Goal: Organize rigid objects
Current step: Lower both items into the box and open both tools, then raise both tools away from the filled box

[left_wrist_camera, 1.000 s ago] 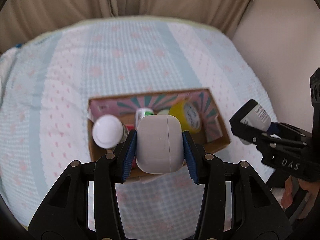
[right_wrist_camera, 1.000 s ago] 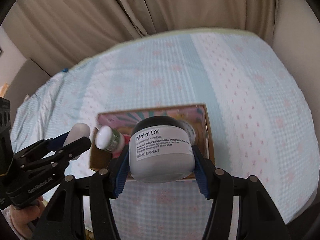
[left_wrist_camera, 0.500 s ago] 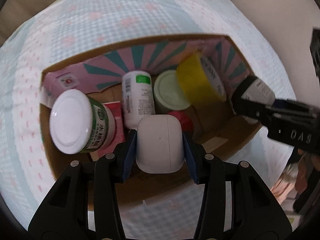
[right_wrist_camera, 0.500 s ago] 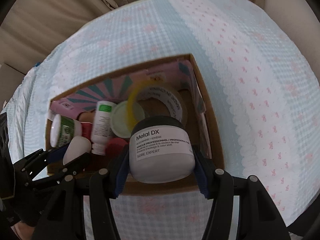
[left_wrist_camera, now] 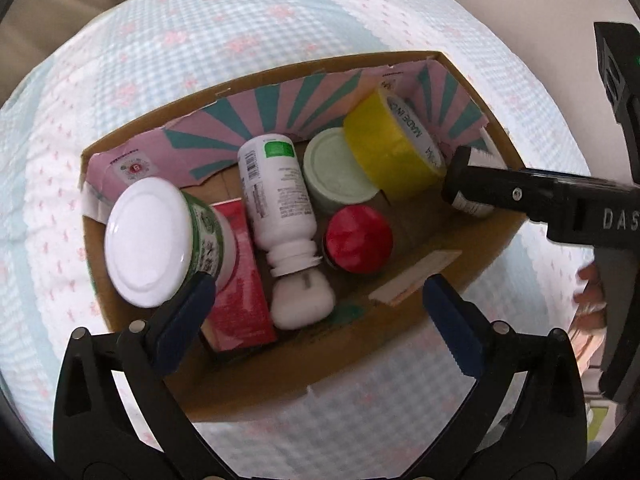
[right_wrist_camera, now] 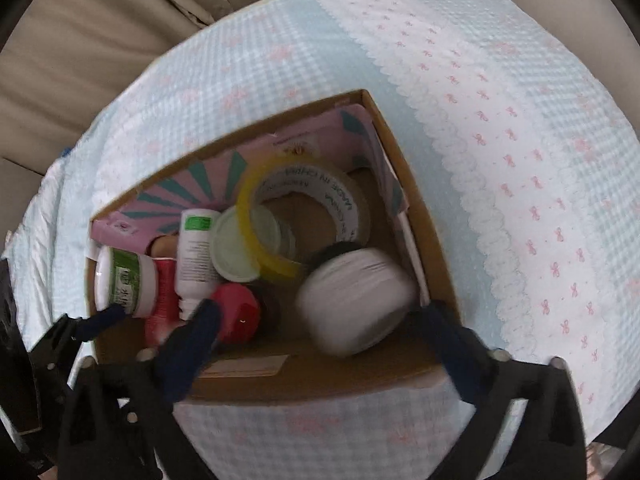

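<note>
A cardboard box (left_wrist_camera: 352,344) (right_wrist_camera: 432,216) with a pink and teal lining sits on the bedspread. My left gripper (left_wrist_camera: 316,304) is open above the box's near side. The white earbud case (left_wrist_camera: 302,300) lies free in the box below it. My right gripper (right_wrist_camera: 320,328) is open over the box's right end. The grey jar (right_wrist_camera: 356,300) is blurred between its fingers, inside the box and free of them. In the left wrist view the right gripper (left_wrist_camera: 520,194) reaches in from the right, with the jar (left_wrist_camera: 474,184) partly hidden behind it.
The box also holds a green-labelled white jar (left_wrist_camera: 160,240), a white bottle (left_wrist_camera: 276,196), a red cap (left_wrist_camera: 358,238), a pale green lid (left_wrist_camera: 336,172), a yellow tape roll (left_wrist_camera: 394,144) and a red carton (left_wrist_camera: 240,292). Curtains (right_wrist_camera: 100,40) hang behind the bed.
Both grippers have opened over the box. The earbud case has dropped from the left gripper into the box. The grey jar has left the right gripper and is falling or rolling in the box.
</note>
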`<state>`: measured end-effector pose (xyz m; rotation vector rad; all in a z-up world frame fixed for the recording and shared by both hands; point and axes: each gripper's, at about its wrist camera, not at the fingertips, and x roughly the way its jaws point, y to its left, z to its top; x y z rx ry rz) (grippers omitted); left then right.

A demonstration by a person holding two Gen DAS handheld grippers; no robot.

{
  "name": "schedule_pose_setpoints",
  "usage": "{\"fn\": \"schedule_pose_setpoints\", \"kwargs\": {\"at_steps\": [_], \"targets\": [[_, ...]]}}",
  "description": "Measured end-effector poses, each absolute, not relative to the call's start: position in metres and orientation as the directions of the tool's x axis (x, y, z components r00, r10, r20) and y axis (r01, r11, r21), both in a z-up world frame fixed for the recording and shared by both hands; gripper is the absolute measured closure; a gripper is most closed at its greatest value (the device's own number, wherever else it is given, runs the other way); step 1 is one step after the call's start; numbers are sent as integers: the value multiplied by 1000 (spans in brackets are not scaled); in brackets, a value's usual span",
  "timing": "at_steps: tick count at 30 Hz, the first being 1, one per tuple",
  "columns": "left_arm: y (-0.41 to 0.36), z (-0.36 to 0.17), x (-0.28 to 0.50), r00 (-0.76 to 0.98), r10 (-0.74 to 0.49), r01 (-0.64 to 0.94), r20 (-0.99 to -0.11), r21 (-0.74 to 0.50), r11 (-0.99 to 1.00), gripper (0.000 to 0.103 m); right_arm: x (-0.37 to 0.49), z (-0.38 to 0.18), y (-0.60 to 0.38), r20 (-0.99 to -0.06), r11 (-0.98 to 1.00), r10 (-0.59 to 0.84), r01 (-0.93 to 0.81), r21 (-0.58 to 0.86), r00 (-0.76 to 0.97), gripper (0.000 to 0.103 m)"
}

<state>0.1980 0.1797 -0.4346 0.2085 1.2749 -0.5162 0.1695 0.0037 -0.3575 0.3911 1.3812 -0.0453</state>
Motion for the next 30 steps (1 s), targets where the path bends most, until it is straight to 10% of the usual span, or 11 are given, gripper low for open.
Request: {"fn": "schedule_pose_setpoints", "kwargs": {"at_steps": [15, 30], "targets": [[177, -399, 182, 278, -231, 411, -932, -102, 906, 0, 161, -328, 1, -958, 942, 189, 237, 239, 217, 0], [163, -174, 136, 623, -118, 163, -774, -19, 986, 0, 157, -135, -33, -912, 985, 170, -45, 166, 373, 0]]}}
